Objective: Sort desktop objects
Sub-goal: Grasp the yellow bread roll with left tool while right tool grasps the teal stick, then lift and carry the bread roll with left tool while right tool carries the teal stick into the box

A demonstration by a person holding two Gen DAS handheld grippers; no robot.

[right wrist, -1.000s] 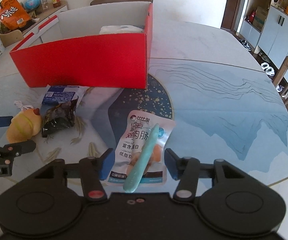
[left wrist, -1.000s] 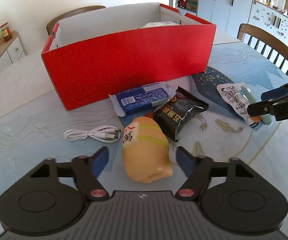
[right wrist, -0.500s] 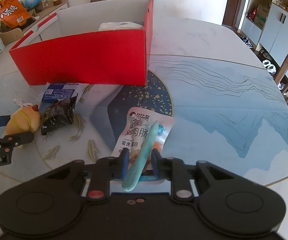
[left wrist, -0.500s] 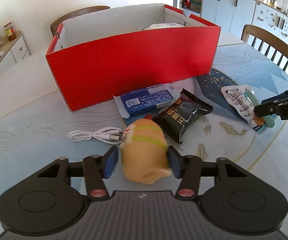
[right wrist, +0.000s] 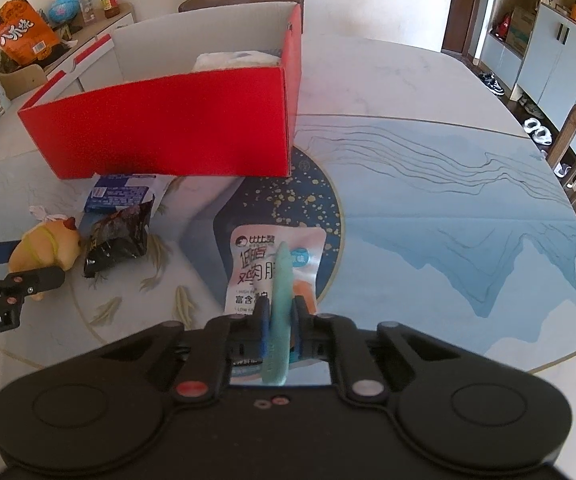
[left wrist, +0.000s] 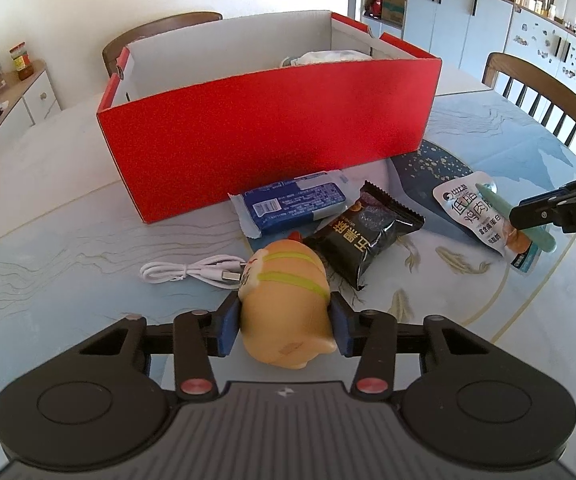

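- A yellow squeaky toy (left wrist: pixel 284 300), plump and pale orange-yellow with two lime-green stripes over its back and a white tag with red print, sits on the worktop (left wrist: pixel 68 240) pinched between the blue pads of the left gripper (left wrist: pixel 284 326), which is closed against both its flanks.
- The right gripper (right wrist: pixel 279 322) is clamped narrowly on a slim mint-green stick (right wrist: pixel 282 280), which lies lengthwise on a white chicken-snack pouch (right wrist: pixel 256 268) printed with dark Chinese characters.
- Just beyond the toy lie a glossy black snack packet (left wrist: pixel 363 236) with gold lettering, touching or nearly touching the toy's far end, and a blue-and-white wrapped pack (left wrist: pixel 291 204) close to the box wall.
- A coiled white USB cable (left wrist: pixel 192 272) rests on the worktop to the left of the toy, its metal plug just beside it.
- A large open red box (left wrist: pixel 268 136) with a white interior stands behind the loose items; a crumpled white bundle (right wrist: pixel 236 60) shows above its near wall at the right-hand end, and the rest of its contents are hidden.
- Wooden chairs (left wrist: pixel 543 96) ring the worktop, which carries a blue mountain-and-fish design.
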